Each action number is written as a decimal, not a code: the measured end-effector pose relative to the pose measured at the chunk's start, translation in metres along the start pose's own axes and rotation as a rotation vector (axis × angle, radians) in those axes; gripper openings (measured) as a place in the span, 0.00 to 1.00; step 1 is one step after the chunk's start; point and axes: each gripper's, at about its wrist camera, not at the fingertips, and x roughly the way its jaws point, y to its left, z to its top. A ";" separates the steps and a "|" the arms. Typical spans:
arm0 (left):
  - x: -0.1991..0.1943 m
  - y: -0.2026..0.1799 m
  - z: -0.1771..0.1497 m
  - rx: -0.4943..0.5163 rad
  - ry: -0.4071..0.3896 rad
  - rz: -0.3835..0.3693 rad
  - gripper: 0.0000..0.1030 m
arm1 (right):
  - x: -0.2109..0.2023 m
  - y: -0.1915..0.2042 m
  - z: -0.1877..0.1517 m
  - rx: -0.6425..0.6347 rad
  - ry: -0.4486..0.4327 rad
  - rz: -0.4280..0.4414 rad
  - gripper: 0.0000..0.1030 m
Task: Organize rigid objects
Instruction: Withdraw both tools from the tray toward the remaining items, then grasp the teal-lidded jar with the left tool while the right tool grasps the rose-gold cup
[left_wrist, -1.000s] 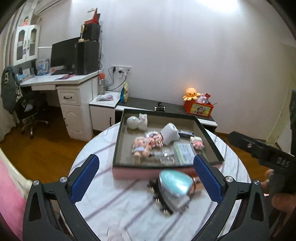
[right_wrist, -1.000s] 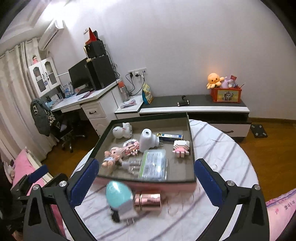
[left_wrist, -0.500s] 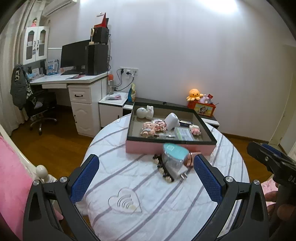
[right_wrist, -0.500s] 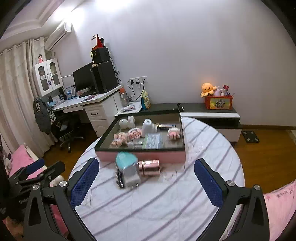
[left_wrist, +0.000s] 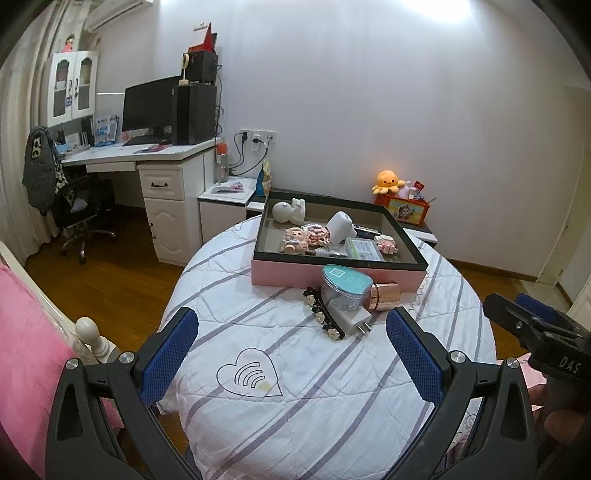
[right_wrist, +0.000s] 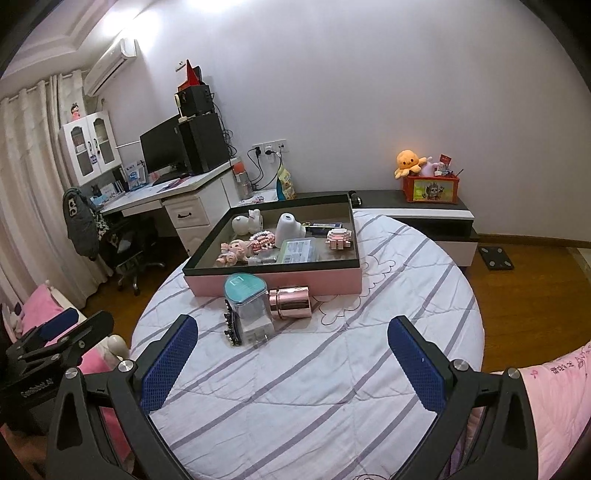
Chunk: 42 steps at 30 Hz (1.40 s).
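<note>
Rigid objects, glossy plastic and copper cylinder, beside pink tray; both hand-held grippers spread, empty.

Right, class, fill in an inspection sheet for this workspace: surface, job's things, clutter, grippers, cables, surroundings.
Surface: round table under a white striped quilted cover.
Job's things: pink tray holding a doll, white figurines and small boxes; teal-lidded container, rose-gold cylinder, black hair clip and white plug lie in front of it.
Clutter: nothing seen beyond those.
Grippers: left gripper and right gripper both open, empty, clear of the objects.
Cables: leads at the wall socket.
Surroundings: desk with monitor, low cabinet with orange octopus plush.
</note>
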 end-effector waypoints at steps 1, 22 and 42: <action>0.000 0.000 0.000 0.001 0.000 0.000 1.00 | 0.002 -0.001 -0.001 0.000 0.005 0.000 1.00; 0.089 -0.016 0.000 -0.019 0.145 -0.021 1.00 | 0.131 -0.020 -0.001 -0.023 0.229 -0.041 1.00; 0.166 -0.034 0.001 0.005 0.243 -0.031 1.00 | 0.188 -0.029 -0.005 -0.055 0.302 0.018 0.57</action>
